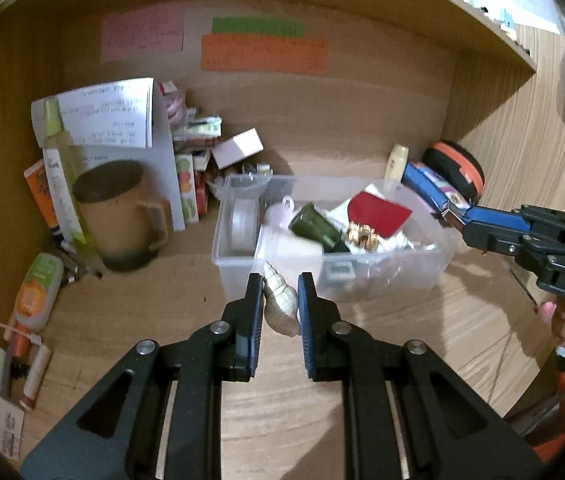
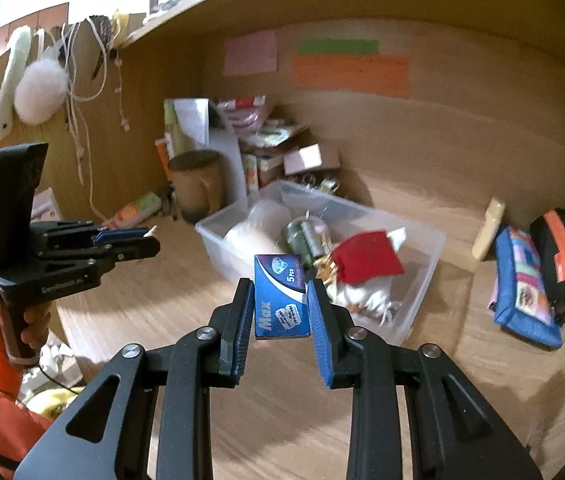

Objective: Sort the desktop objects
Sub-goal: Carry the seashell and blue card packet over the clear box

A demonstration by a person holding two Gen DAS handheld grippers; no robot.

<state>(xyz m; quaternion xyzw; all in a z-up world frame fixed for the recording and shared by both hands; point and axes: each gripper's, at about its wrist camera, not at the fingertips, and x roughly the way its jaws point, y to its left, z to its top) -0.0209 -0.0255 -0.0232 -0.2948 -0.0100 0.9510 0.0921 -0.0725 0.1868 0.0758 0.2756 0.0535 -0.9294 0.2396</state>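
The left gripper [image 1: 280, 294] is clamping a pale spiral seashell [image 1: 278, 300] between its blue pads, the shell's long axis running along the fingers with its pointed tip aimed forward at the clear plastic bin [image 1: 422, 268] just beyond. The right gripper [image 2: 280, 300] is pinching a flat blue box marked "Max" [image 2: 280, 296] by its 2 long sides, the box's length likewise pointing ahead toward the same bin [image 2: 414, 304]. Both loads are hanging above the wooden desktop [image 1: 142, 312], clear of it, on the near side of the bin's front wall (the wall facing the person). The bin is sitting near the middle of the desktop, already holding a red pouch [image 2: 366, 260], a dark green bottle [image 1: 314, 226] and a roll of tape [image 1: 242, 224]. Judging by the left wrist view, the shell's tip is almost overlapping the bin's near-left corner, so the left hand looks the nearer. Farther off, a brown mug [image 1: 118, 216] is standing toward the desktop's left edge, and a zipped orange-and-black case [image 2: 558, 256] is lying by the right edge against the back panel.
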